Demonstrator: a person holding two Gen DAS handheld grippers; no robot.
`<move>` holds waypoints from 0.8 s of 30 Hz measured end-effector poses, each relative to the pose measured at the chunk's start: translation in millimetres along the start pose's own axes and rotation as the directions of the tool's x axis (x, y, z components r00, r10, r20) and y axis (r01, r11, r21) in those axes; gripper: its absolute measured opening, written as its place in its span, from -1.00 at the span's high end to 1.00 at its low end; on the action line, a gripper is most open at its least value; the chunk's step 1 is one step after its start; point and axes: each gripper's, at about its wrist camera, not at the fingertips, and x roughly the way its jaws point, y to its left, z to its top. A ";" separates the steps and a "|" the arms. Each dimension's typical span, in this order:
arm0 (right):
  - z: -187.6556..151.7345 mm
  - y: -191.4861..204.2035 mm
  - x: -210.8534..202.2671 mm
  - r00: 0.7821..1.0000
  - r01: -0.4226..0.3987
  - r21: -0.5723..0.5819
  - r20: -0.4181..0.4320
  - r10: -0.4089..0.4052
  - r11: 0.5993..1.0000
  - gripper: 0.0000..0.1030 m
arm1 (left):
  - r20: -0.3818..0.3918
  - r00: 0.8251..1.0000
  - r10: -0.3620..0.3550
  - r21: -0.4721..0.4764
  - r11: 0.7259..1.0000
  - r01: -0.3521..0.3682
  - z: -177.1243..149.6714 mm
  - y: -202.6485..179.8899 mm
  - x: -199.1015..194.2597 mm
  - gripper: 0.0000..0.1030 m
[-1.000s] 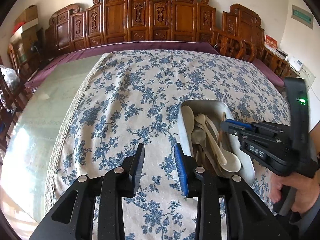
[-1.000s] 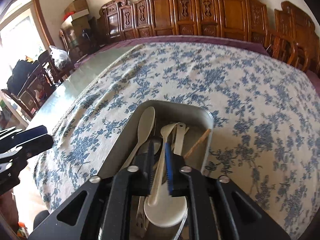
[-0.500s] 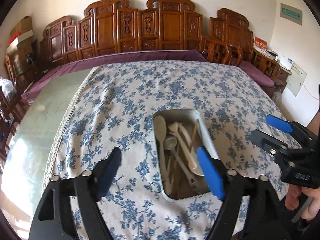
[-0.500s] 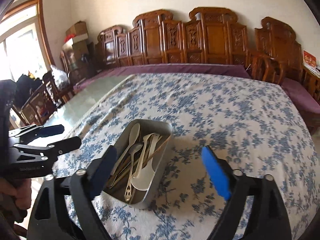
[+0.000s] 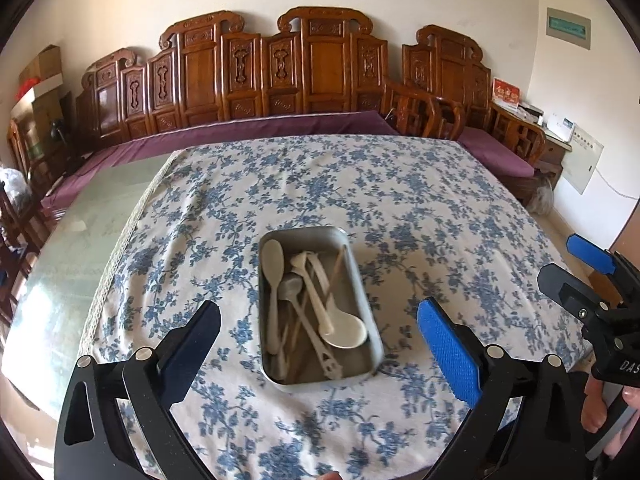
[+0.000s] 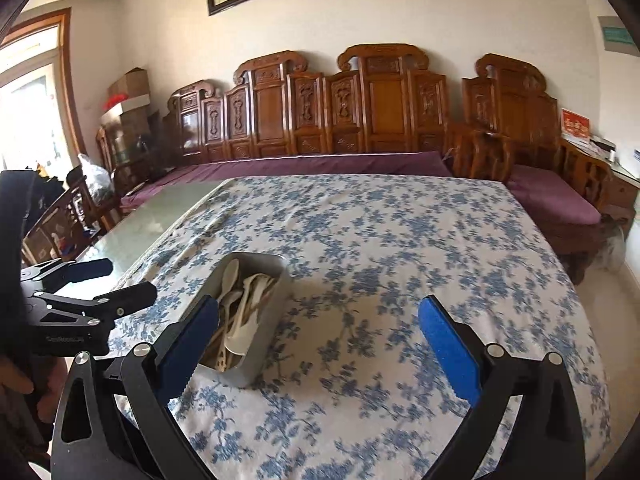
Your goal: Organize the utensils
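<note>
Both claws were up off the counter (image 5: 400,184), and nothing was in either one. The left claw (image 5: 318,332) had its jaws opening, spread wide with only the view of the tray (image 5: 362,276) down between them, not gripped. The right claw (image 6: 318,334) was opening too, its blue pads far apart over bare flowered cloth (image 6: 380,240), the tray just off its left finger.

And the utensils? All in the metal tray, near the front middle of the counter. A pale spoon (image 5: 273,268) lay along the left wall, a big white ladle-spoon (image 5: 345,332) sat bowl toward the near end, a grey metal spoon (image 5: 289,286) crossed under it, and thin chopsticks (image 5: 338,266) leaned against the right wall. It looked like the sorting was about done, with no stray piece showing on the cloth.

What could still go sour? Those pieces lay heaped and crossed, not side by side. Any dip back in with a wide claw could have caught the ladle handle and levered the rest out. The tray sat on loose cloth as well, so a nudge on its rim could have slid it or bunched the cloth. And the two claws hung close together, where a careless swing might have knocked them.
</note>
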 end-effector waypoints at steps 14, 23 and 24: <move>8.0 -18.8 -76.6 0.990 0.067 -0.005 0.123 -0.066 0.998 -0.95 | 0.130 0.991 0.009 0.001 1.000 -0.009 4.1 -42.5 -65.9 -0.85; 26.9 -12.1 -115.5 0.975 0.069 -0.017 0.214 -0.064 0.997 -0.95 | 0.221 0.975 0.019 -0.012 1.000 -0.016 17.9 -47.9 -112.4 -0.85; 27.6 -11.4 -118.7 0.974 0.068 -0.016 0.219 -0.062 0.998 -0.95 | 0.228 0.973 0.019 -0.010 1.000 -0.017 18.2 -48.6 -116.3 -0.85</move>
